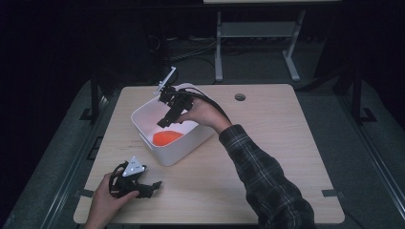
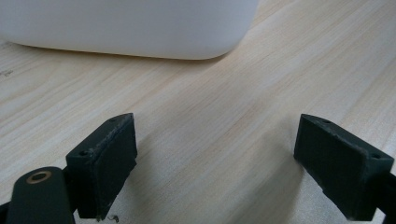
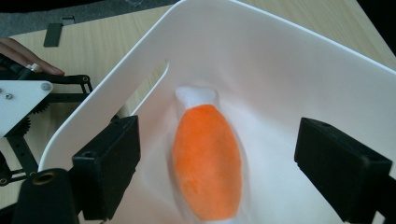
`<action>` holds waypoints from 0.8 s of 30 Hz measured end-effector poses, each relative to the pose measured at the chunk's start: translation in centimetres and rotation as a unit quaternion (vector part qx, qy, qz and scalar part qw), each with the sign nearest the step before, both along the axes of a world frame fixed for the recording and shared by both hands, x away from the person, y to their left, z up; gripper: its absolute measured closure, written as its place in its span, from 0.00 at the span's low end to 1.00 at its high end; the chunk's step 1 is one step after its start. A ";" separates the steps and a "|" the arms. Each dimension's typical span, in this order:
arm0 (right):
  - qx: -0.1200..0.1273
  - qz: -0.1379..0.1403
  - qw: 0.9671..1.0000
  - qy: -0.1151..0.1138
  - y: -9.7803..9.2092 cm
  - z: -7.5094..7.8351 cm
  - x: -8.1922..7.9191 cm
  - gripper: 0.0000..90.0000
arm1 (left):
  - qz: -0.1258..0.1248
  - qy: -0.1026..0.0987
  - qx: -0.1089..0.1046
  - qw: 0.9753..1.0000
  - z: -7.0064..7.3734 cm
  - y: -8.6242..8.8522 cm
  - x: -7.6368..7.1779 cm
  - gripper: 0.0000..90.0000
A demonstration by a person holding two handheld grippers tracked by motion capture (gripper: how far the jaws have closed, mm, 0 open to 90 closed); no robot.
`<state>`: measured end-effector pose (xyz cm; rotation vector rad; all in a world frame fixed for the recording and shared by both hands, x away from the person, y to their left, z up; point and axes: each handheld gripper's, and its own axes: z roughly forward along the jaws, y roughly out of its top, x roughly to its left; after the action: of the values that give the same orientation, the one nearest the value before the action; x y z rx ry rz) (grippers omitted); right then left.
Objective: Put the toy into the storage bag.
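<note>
- We find the left gripper [image 1: 152,187] resting low on the wooden table [image 1: 286,143] at the near left corner, held by the left hand [image 1: 106,202]. Its jaws stand wide apart with bare wood between them, and they hold nothing.
- In the left gripper view, the outer wall of the white bin [image 2: 130,28] lies ahead of those jaws, apart from them. This gripper points at the bin's outside and has no line to what lies inside.
- We locate the orange plush toy [image 1: 167,138] lying flat on the floor of the white bin, toward its near left end.
- In the right gripper view, the toy's long axis runs from its white tip, farther from the camera, down toward the camera. That axis lies roughly along the line of sight and crosses the line between the two jaws.
- We find the right gripper [image 1: 165,122] held above the bin's opening and tilted down into it. Its jaws are spread wide, empty, and straddle the toy from above without touching it.
- We judge the right gripper the nearer one. The toy lies directly below and between its jaws, so a straight descent should close them across the narrow width.
</note>
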<state>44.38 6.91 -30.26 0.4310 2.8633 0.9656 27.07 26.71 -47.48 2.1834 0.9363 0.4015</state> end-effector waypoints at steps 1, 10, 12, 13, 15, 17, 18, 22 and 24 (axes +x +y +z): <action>0.002 0.000 1.000 -0.001 -0.3 0.1 0.0 0.16 | 0.001 0.000 -0.001 1.000 0.0 0.0 0.0 0.14; 0.010 -0.010 1.000 -0.011 -2.8 0.7 -0.5 0.16 | 0.001 0.000 -0.002 1.000 0.0 0.0 0.0 0.14; 0.013 -0.009 1.000 -0.013 -3.1 0.9 -0.7 0.16 | 0.001 0.000 -0.002 1.000 0.0 0.0 0.0 0.14; 0.015 -0.010 1.000 -0.014 -3.3 1.0 -0.8 0.16 | 0.001 0.000 -0.002 1.000 0.0 0.0 0.0 0.14; 0.016 -0.010 1.000 -0.016 -3.6 1.1 -1.0 0.16 | 0.001 0.000 -0.002 1.000 0.0 0.0 0.0 0.14; 0.017 -0.010 1.000 -0.018 -3.9 1.1 -1.2 0.16 | 0.001 0.000 -0.002 1.000 0.0 0.0 0.0 0.14; 0.017 -0.011 1.000 -0.019 -4.1 1.1 -1.3 0.16 | 0.001 0.000 -0.002 1.000 0.0 0.0 0.0 0.14; 0.019 -0.019 0.999 -0.019 -5.1 0.8 -1.7 0.16 | 0.001 0.000 -0.002 1.000 0.0 0.0 0.0 0.14; 0.019 -0.025 0.999 -0.019 -5.7 0.7 -1.8 0.16 | 0.001 -0.001 -0.001 1.000 0.0 0.0 0.0 0.14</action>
<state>42.56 1.16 -29.59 0.4795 2.7900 1.0096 27.06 26.68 -47.50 2.1795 0.9382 0.4029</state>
